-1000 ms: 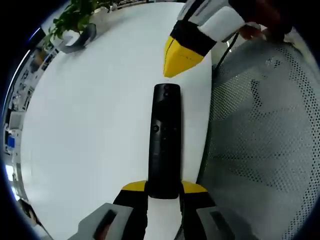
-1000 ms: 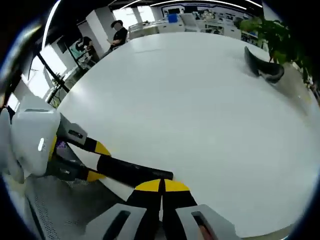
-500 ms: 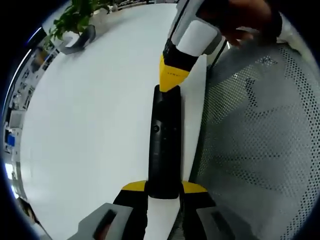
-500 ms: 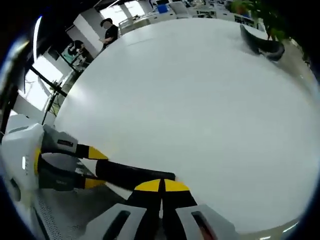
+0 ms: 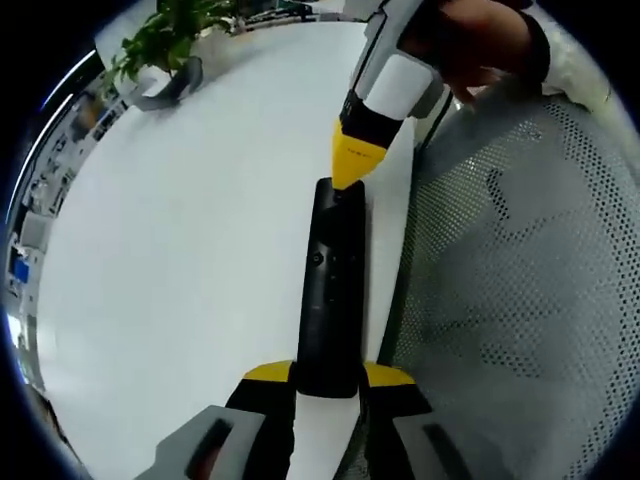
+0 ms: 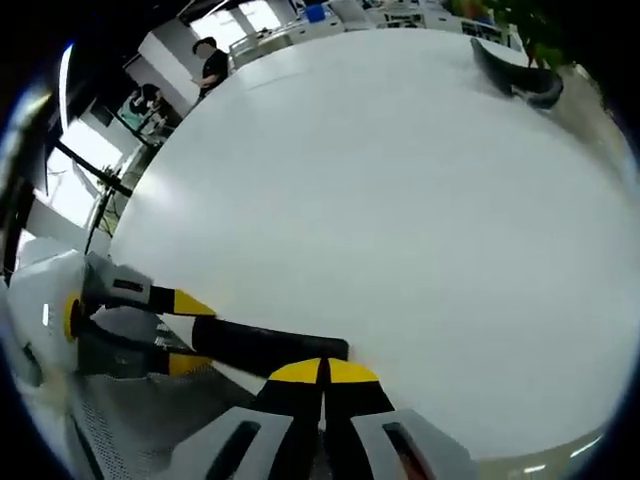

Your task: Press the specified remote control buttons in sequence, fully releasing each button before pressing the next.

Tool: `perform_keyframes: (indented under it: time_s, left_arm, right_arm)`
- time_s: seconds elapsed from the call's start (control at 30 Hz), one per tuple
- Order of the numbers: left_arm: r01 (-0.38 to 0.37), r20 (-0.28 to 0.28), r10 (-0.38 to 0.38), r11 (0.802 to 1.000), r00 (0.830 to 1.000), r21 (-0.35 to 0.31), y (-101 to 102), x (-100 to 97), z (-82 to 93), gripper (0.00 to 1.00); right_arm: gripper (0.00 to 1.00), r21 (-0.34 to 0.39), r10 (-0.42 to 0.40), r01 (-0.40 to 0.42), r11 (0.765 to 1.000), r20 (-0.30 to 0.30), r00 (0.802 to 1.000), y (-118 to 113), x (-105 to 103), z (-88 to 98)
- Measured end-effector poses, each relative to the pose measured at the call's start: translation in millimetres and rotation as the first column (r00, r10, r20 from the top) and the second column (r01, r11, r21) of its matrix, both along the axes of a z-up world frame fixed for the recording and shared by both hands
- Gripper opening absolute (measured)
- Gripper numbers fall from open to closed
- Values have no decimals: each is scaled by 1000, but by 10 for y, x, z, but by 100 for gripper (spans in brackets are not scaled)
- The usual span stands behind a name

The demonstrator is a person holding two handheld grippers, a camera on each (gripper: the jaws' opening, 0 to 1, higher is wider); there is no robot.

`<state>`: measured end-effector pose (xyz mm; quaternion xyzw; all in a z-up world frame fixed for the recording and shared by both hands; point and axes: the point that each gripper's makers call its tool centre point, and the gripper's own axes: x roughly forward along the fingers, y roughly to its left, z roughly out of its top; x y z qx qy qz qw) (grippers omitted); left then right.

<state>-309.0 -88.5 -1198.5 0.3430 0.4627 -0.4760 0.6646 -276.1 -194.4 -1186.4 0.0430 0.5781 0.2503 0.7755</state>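
Since a second ago, the right claw (image 5: 350,172) has come down, jaws pinched together, onto the remote's (image 5: 330,290) far end, apparently touching it. The left claw (image 5: 328,377) grips the remote's near end, holding it along the white surface's (image 5: 180,260) edge beside mesh (image 5: 520,300).

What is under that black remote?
The remote lies on a white table, near its edge. The left gripper grips its near end. The table beneath it is covered.
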Motion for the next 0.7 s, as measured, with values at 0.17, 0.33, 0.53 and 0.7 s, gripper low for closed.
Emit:
perform_keyframes:
  time_s: [0.17,0.33,0.53,0.7]
  left_arm:
    - [-15,26,17,996,1000,-90,-5,-10,10,24]
    - [-29,87,53,964,995,-264,-41,-1,44,24]
    - [-29,121,79,930,989,-367,-21,-6,50,24]
    - [-22,123,73,928,990,-372,-30,9,54,24]
  right_arm:
    - [0,-10,19,-19,1000,10,1000,2,-1,0]
    - [0,2,19,-19,1000,9,1000,1,1,6]
    - [0,4,21,-21,1000,19,1000,6,8,9]
    - [0,-5,28,-28,1000,26,999,7,12,11]
